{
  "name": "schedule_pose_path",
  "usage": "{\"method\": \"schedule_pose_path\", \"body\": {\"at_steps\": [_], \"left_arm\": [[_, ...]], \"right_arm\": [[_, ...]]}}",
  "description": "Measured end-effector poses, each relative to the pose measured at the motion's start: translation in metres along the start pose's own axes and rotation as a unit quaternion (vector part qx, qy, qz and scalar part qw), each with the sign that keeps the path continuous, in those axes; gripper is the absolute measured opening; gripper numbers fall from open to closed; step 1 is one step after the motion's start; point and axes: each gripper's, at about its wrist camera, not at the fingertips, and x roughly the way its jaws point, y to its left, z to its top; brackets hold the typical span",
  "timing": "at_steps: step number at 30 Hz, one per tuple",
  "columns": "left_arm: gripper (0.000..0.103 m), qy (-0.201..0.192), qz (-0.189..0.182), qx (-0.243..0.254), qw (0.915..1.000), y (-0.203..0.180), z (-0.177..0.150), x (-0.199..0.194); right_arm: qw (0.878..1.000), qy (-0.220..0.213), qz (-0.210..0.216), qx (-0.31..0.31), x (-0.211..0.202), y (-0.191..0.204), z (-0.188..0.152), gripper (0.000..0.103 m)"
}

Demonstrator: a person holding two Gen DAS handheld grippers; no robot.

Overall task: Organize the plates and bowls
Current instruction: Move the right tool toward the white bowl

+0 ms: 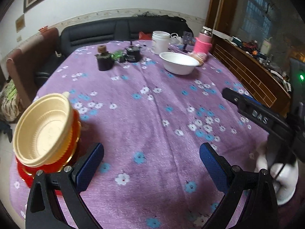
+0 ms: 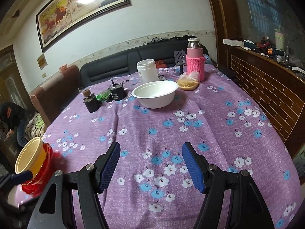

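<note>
From the left wrist, the left claw [image 1: 151, 163] is spread wide and holds nothing above the purple flowered table [image 1: 152, 103]. A cream bowl [image 1: 43, 131] sits nested in a red bowl [image 1: 30, 171] at the near left edge, tilted. A white bowl [image 1: 179, 63] stands far across. From the right wrist, the right claw [image 2: 151, 164] is likewise released and empty; the white bowl [image 2: 155, 94] sits ahead, near a pink bottle [image 2: 195, 64]
</note>
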Motion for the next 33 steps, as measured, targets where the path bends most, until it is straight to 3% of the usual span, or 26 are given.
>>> {"method": "schedule_pose_path", "body": {"at_steps": [5,8,14,21,26,33], "left_arm": [[0.1,-0.002,-0.009,0.002,1.0,0.003,-0.002,0.003],[0.1,-0.003,-0.013,0.001,0.9999,0.006,-0.003,0.003],[0.1,0.023,-0.039,-0.002,0.999,0.011,-0.005,0.02],[0.1,0.021,-0.051,0.012,0.9984,0.006,0.006,0.024],[0.1,0.016,-0.041,-0.013,0.9989,0.013,0.044,0.022],[0.1,0.003,-0.04,-0.051,0.9979,0.016,0.134,0.041]], "right_arm": [[1.0,0.01,0.0,-0.012,0.013,0.003,0.005,0.072],[1.0,0.017,0.021,-0.004,0.027,-0.002,0.013,0.072],[0.997,0.037,0.007,0.062,0.063,-0.043,0.043,0.072],[0.988,0.06,0.015,0.142,0.126,-0.075,0.091,0.072],[0.977,0.075,0.026,0.198,0.171,-0.086,0.103,0.072],[0.968,0.047,0.064,0.239,0.195,-0.1,0.105,0.072]]}}
